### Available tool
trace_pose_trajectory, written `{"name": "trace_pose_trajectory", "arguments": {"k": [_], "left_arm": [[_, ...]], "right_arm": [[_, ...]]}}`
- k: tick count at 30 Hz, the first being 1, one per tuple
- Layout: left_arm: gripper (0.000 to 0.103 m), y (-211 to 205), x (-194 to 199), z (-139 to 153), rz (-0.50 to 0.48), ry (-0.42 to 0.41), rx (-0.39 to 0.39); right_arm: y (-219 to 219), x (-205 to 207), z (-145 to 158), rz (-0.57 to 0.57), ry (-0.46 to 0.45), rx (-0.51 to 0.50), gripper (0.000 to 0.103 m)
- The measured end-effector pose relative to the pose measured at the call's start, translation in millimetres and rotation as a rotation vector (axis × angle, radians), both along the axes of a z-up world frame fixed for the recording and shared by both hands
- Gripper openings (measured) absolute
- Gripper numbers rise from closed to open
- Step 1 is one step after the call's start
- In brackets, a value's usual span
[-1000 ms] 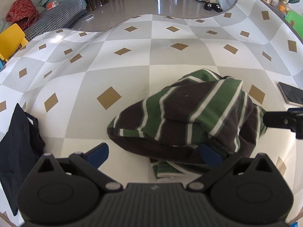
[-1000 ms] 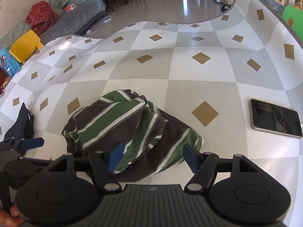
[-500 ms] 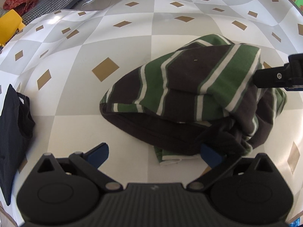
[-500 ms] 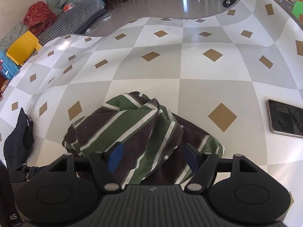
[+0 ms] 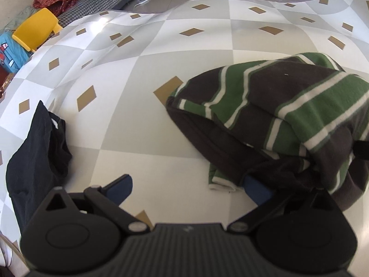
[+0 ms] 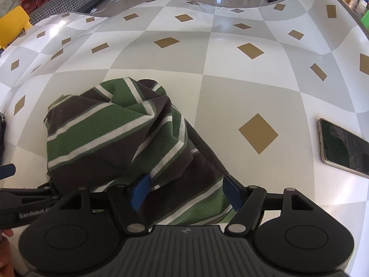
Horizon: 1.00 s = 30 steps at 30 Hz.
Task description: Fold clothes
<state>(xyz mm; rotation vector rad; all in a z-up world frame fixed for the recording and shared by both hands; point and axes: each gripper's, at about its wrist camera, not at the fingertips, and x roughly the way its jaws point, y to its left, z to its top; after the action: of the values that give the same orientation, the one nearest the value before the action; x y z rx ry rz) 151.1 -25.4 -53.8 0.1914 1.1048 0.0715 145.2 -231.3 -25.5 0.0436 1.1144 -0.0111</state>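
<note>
A crumpled green, brown and white striped garment [image 5: 276, 115] [image 6: 115, 138] lies heaped on the checked tablecloth [image 5: 184, 46]. My left gripper [image 5: 186, 187] is open at the heap's near left edge; its right finger sits against a striped hem, its left finger over bare cloth. My right gripper [image 6: 186, 191] is open low over the heap's near right side, with striped fabric lying between its blue pads [image 6: 140, 190], which are not pressing it. The left gripper's arm shows at the left edge of the right wrist view.
A dark navy garment [image 5: 37, 152] lies at the table's left edge. A phone [image 6: 343, 147] rests face up to the right of the heap. Beyond the table are a yellow chair [image 5: 37, 30], a sofa and a tiled floor.
Both grippers have sunk toward the striped heap, which now looms larger. The left view has swung left, so the heap sits further right in it. Both stay open.
</note>
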Motion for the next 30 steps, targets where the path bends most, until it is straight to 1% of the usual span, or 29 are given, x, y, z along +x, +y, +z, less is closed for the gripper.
{"name": "trace_pose_trajectory", "arguments": {"k": [4, 5, 6, 9, 12, 15, 19, 25, 27, 30], "left_arm": [[0.103, 13.2, 7.2, 7.4, 0.080, -0.033, 0.004], [0.103, 16.3, 7.6, 10.4, 0.088, -0.037, -0.010], [0.103, 18.9, 7.9, 13.6, 0.093, -0.036, -0.030], [0.103, 23.7, 3.7, 22.5, 0.087, -0.027, -0.127], [0.103, 18.6, -4.4, 26.9, 0.051, -0.025, -0.169], [0.103, 9.4, -11.8, 28.0, 0.008, -0.026, -0.170], [0.103, -1.3, -23.7, 25.6, -0.037, -0.031, -0.140], [0.103, -7.1, -37.1, 23.8, -0.047, -0.013, -0.134], [0.103, -7.9, -42.0, 23.5, -0.058, -0.008, -0.136], [0.103, -10.0, -47.6, 21.9, -0.075, 0.005, -0.135]], "right_arm": [[-9.8, -1.5, 7.0, -0.022, -0.028, 0.036, 0.069], [-12.1, -1.9, 9.0, -0.026, -0.037, 0.042, 0.069], [-14.4, -2.3, 11.2, -0.029, -0.048, 0.050, 0.069], [-20.2, -4.0, 18.3, -0.035, -0.089, 0.080, 0.069], [-23.3, -5.8, 24.7, -0.040, -0.127, 0.106, 0.069], [-21.9, -7.7, 28.4, -0.051, -0.148, 0.116, 0.069], [-17.8, -10.1, 30.8, -0.044, -0.153, 0.105, 0.069], [-14.7, -18.3, 27.3, -0.049, -0.132, 0.075, 0.069], [-15.1, -21.0, 25.6, -0.073, -0.119, 0.062, 0.069], [-15.7, -28.0, 22.9, -0.141, -0.096, 0.056, 0.069]]}}
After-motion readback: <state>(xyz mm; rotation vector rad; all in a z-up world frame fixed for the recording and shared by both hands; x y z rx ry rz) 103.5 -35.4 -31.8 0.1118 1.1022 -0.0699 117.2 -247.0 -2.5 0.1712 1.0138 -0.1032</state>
